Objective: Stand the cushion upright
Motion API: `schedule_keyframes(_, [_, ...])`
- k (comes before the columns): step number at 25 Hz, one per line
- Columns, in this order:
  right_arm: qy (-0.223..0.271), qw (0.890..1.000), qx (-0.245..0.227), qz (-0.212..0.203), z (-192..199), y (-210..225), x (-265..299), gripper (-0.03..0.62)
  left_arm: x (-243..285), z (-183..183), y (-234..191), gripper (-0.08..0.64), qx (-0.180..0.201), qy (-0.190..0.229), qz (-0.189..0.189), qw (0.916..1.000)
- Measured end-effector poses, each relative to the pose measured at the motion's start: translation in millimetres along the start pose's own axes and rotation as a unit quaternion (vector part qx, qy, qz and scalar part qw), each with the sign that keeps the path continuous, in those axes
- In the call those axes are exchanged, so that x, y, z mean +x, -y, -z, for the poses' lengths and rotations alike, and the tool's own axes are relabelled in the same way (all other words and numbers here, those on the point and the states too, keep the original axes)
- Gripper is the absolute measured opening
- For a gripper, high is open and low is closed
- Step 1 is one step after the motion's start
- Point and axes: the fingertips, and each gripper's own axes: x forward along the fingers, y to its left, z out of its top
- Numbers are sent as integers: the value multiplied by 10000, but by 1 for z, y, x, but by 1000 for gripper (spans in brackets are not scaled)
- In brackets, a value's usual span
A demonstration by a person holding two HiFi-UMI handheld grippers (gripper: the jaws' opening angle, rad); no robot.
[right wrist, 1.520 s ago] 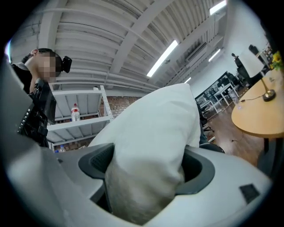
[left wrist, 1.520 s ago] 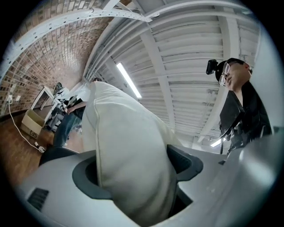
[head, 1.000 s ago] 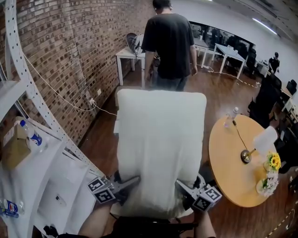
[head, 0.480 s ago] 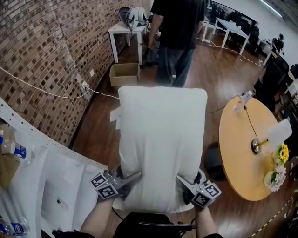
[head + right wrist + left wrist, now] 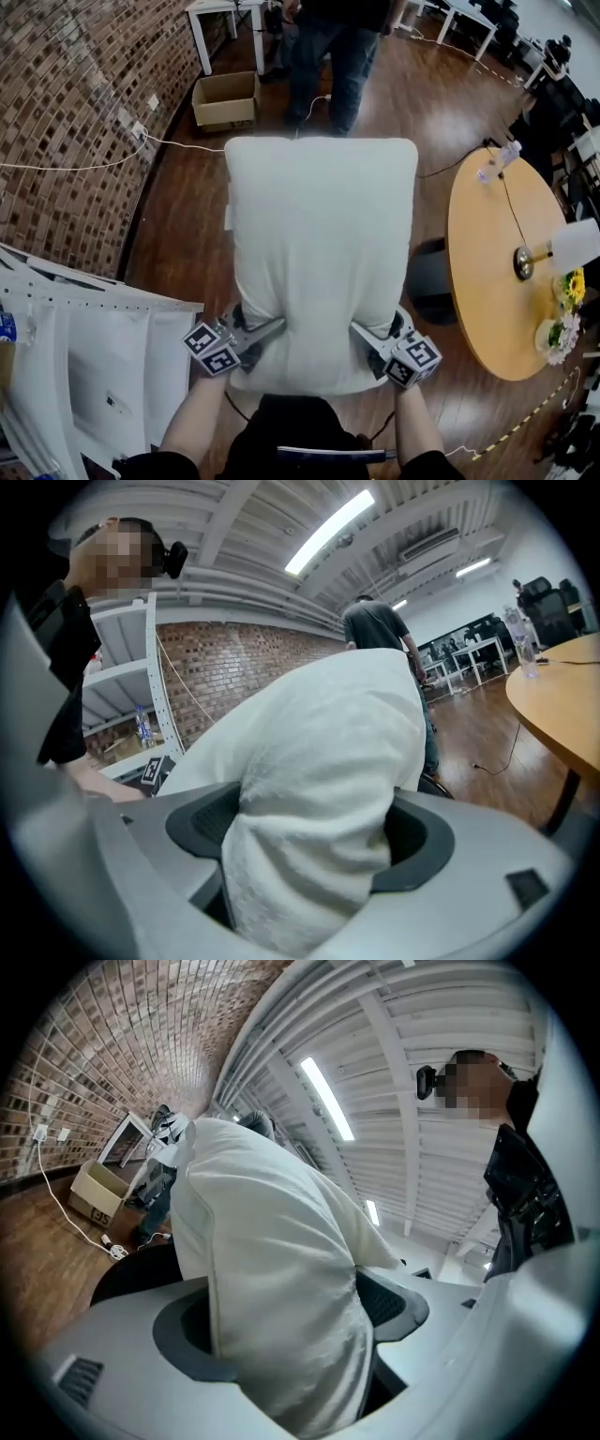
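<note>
Cushion: the white cushion is off the floor in front of the person, gripped at its near edge. Its broad face is turned toward the head view and its far edge reaches out over the wooden floor.
Left tongs: the left tongs are clamped on the cushion's near left corner. In the left gripper view the fabric bulges out between both jaws, which stand fairly wide around the thick stuffing.
Right tongs: the right tongs are clamped on the near right corner in the same way. The jaws are well spread, with the cushion squeezed and creased between the pads.
Hands: a bare forearm runs back from each pair of tongs to the bottom of the head view.
Table: a round wooden table stands to the right, apart from the cushion. It carries a lamp, a bottle and flowers.
Left side: a brick wall, and a white shelf rack near the left tongs.
Far side: a cardboard box on the floor, with a standing person beside it.
</note>
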Motion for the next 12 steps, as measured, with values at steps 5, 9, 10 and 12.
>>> schedule_keyframes(5, [-637,9976,-75,264,36,17,12,440,-1,22,-26,393,222,-457,-211,9985])
schedule_keyframes(9, [-1137,9915,-209,600,61,21,25,446,-8,42,-50,414,403,-836,-606,9938])
schedule_keyframes(10, [-1298,9887,-259,706,70,24,27,448,-9,49,-54,416,484,-969,-735,9914])
schedule_keyframes(12, [-1622,9812,-439,948,88,35,28,453,-9,65,-62,419,703,-1300,-976,9842])
